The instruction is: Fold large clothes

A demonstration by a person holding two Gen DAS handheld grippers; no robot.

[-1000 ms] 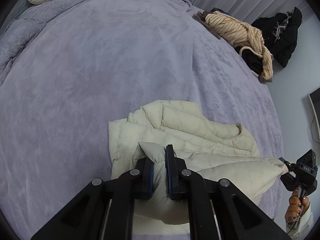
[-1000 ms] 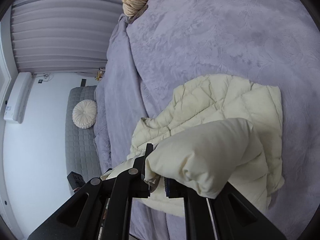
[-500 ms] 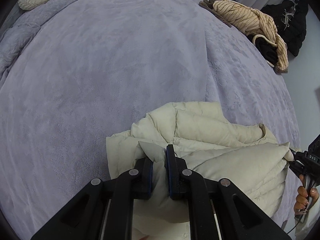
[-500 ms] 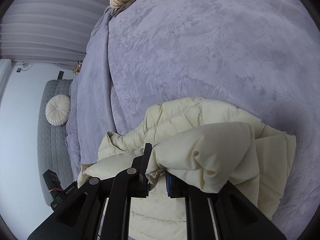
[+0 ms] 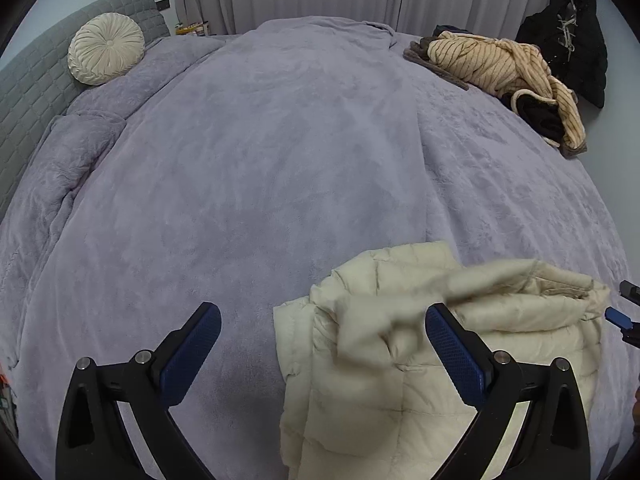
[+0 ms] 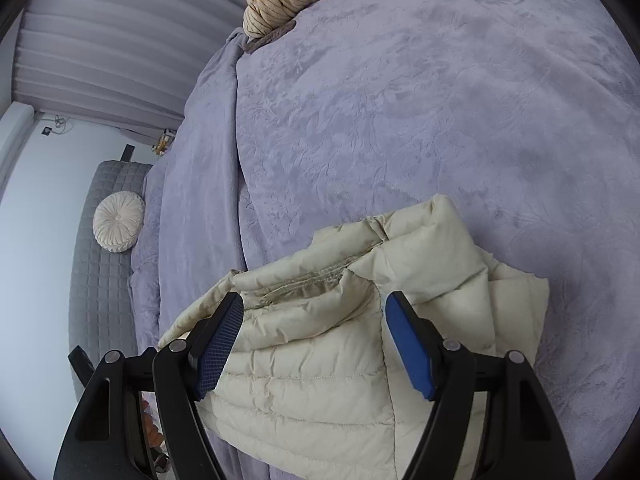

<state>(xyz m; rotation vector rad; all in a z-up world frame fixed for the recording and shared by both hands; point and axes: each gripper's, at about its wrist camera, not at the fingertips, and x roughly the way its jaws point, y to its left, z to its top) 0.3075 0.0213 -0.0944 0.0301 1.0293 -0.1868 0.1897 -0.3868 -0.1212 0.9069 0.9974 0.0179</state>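
Note:
A cream quilted puffer jacket (image 5: 420,360) lies folded in a pile on the lilac bed cover (image 5: 280,160), near the front edge. My left gripper (image 5: 322,328) is open and empty above the jacket's left part. In the right wrist view the jacket (image 6: 340,352) lies right under my right gripper (image 6: 314,320), which is open and empty, its blue pads on either side of the top fold. The right gripper's blue tip shows at the left wrist view's right edge (image 5: 620,318).
A striped beige garment pile (image 5: 500,68) lies at the bed's far right corner, with a black coat (image 5: 568,28) behind it. A round cream cushion (image 5: 106,48) leans on the grey headboard (image 5: 24,92) at far left. Curtains hang behind the bed.
Both grippers were shut on the jacket's folded part and have opened and let it go. The jacket has dropped onto the bed. Both grippers have pulled back and up.

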